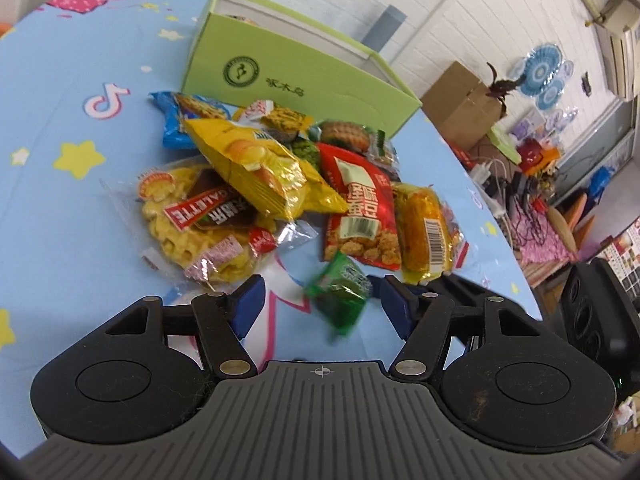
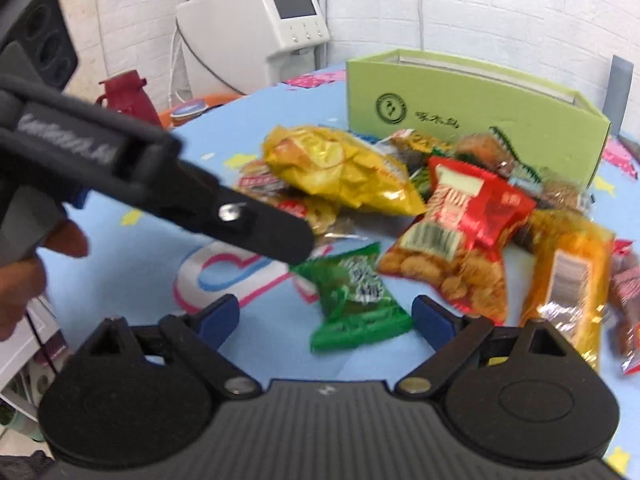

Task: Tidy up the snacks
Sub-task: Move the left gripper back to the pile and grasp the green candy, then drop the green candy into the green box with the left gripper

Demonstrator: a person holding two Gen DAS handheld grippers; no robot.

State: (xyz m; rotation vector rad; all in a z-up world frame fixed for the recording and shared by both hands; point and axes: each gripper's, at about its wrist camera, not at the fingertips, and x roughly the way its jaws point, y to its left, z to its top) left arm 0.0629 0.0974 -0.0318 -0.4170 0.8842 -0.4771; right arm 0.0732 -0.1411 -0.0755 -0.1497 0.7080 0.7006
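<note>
A small green snack packet (image 1: 340,296) lies on the blue cartoon tablecloth (image 1: 60,120), nearest me in a pile of snacks. My left gripper (image 1: 322,306) is open around it; the packet sits close to the right pad, and the left pad stands clear of it. In the right wrist view the same green packet (image 2: 356,300) lies between the fingers of my right gripper (image 2: 326,320), which is open wide. A left gripper finger (image 2: 280,236) reaches in from the upper left to the packet's corner. Behind the pile stands an open light-green box (image 1: 296,68).
The pile holds a yellow chip bag (image 1: 256,168), a red packet (image 1: 360,208), an orange packet (image 1: 428,232) and galette biscuits (image 1: 188,216). The table's edge (image 1: 500,240) runs down the right, with floor clutter beyond. A white machine (image 2: 256,20) and a red jug (image 2: 128,96) stand behind.
</note>
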